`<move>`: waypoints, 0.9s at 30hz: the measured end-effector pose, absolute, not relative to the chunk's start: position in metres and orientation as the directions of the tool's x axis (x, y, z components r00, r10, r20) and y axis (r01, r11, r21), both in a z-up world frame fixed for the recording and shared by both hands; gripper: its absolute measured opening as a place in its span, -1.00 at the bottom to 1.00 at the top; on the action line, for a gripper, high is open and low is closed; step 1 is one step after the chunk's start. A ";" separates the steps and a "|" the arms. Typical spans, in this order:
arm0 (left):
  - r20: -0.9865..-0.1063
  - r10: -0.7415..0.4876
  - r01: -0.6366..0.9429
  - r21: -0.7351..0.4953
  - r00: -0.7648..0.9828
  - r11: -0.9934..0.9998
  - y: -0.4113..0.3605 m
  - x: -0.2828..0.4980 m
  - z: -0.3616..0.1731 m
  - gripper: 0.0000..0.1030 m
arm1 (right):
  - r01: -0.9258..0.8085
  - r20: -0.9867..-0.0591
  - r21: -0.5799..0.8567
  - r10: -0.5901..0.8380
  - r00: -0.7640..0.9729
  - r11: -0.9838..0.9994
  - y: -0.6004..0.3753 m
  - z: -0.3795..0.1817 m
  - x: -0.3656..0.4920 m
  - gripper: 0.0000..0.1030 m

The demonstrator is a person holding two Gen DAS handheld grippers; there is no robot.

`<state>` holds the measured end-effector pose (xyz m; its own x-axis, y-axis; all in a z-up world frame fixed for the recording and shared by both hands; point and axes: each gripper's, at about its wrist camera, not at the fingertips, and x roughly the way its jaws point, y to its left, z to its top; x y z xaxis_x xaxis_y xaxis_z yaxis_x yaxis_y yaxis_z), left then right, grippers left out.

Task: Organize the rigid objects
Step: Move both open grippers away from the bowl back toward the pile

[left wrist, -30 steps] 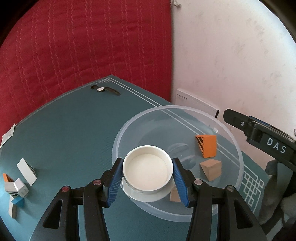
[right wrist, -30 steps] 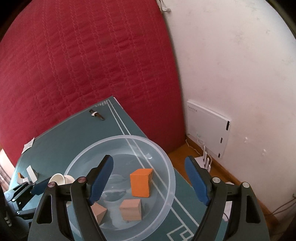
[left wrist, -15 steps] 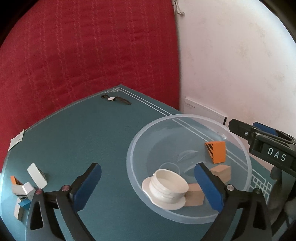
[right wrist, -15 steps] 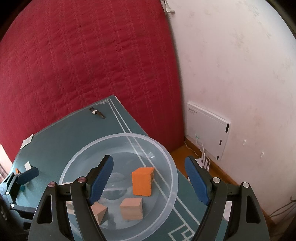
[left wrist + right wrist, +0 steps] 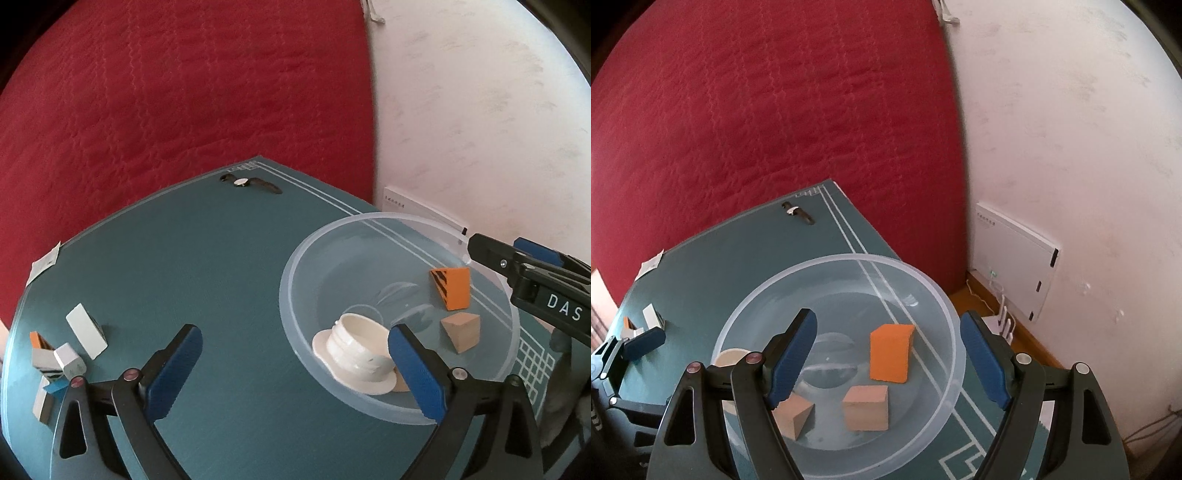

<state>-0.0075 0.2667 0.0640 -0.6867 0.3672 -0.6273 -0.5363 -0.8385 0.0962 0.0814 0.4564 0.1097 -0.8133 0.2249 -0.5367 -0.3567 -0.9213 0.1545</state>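
Resting tilted inside the clear plastic bowl (image 5: 295, 258), against its near-left wall: white flanged cup (image 5: 356, 350), mouth facing up and away. Also in the bowl: orange block (image 5: 452, 288) with black stripes on one face, standing toward the far right side; tan wooden block (image 5: 461, 330) just in front of it; a second tan block (image 5: 792, 415), wedge-shaped, near the cup, mostly hidden in the left view behind the pad.

Left gripper (image 5: 293, 369): blue pads spread wide, nothing between them; right-hand pad overlaps the bowl's near rim in view, left-hand pad over bare teal table (image 5: 184, 258). Contact with the rim cannot be judged.

Right gripper (image 5: 888, 363): fingers wide apart, empty, poised above the bowl with the orange block showing between the pads.

Left edge of the table: cluster of small blocks (image 5: 66, 354), white, grey, orange and blue, touching or nearly so, well apart from the bowl. Wristwatch (image 5: 251, 182) at the far table edge. Red quilted fabric (image 5: 184, 92) behind; white wall (image 5: 1071, 129) to the right with a white flat box (image 5: 1015, 258) leaning on it
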 end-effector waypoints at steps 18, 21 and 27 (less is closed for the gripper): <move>-0.631 0.329 -0.485 0.086 -0.702 -0.870 0.245 -0.012 0.063 0.99 | -0.335 -0.548 0.158 0.200 -0.812 -0.929 0.451 0.102 0.078 0.57; -0.629 0.322 -0.470 0.079 -0.707 -0.879 0.240 -0.015 0.064 0.99 | -0.328 -0.549 0.152 0.196 -0.812 -0.932 0.447 0.101 0.077 0.57; -0.625 0.305 -0.440 0.070 -0.719 -0.895 0.227 -0.022 0.066 0.99 | -0.308 -0.551 0.135 0.187 -0.813 -0.942 0.439 0.102 0.077 0.57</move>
<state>-0.0222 0.2271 0.0664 -0.7189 0.3047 -0.6248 -0.4405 -0.8950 0.0704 0.0775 0.4394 0.1017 -0.8132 0.1871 -0.5511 -0.3081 -0.9417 0.1350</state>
